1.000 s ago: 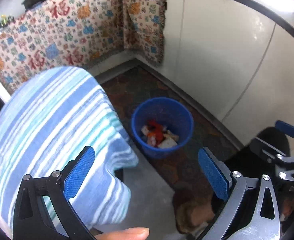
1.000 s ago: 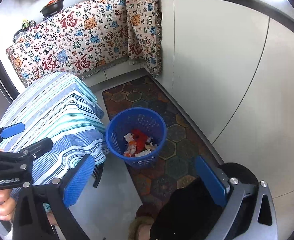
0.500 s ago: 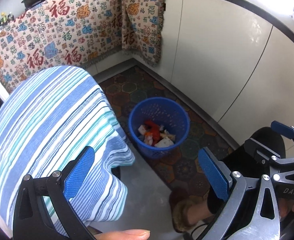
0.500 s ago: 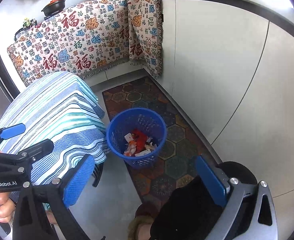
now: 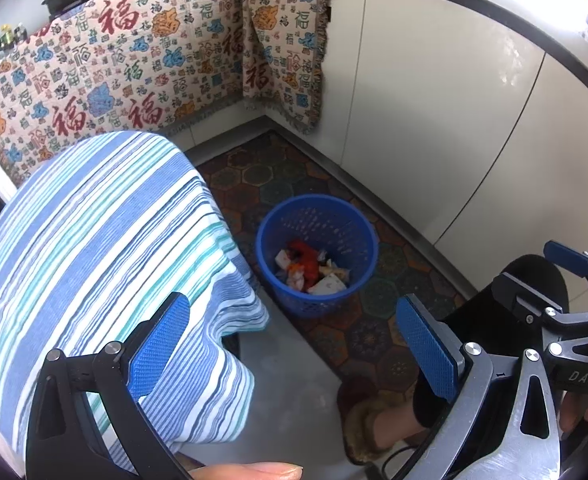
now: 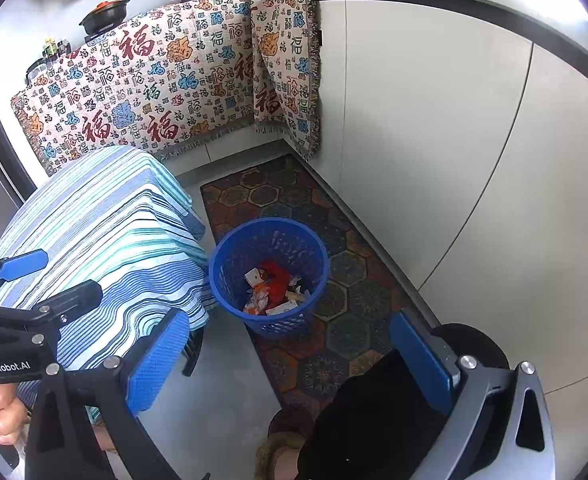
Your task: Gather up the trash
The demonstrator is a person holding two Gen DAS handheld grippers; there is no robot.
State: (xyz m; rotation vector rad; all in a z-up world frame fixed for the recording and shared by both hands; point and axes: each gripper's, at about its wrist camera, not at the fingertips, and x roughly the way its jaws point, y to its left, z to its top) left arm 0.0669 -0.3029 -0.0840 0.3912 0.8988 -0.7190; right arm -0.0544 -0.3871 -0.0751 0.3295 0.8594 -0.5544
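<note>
left tool [image 5: 292, 340] apart, empty | right tool [image 6: 290, 358] apart, empty | round blue perforated plastic bin [image 6: 268, 276] on patterned floor mat [image 6: 349, 332], right of striped-cloth tabletop [image 5: 94, 240], paper and red scraps inside | risk: no loose trash seen; low reach could tip bin

The black frame of the left tongs [image 6: 22, 280] reads "GenRobot.AI" in white. The black right tongs [image 5: 565, 276] show "DAS". The cream patterned hanging cloth [image 6: 142, 92] repeats the red character "福".

Trash [image 6: 274, 288] in basket [image 6: 230, 258] on rug [image 6: 349, 280], beside table [image 6: 94, 216].
</note>
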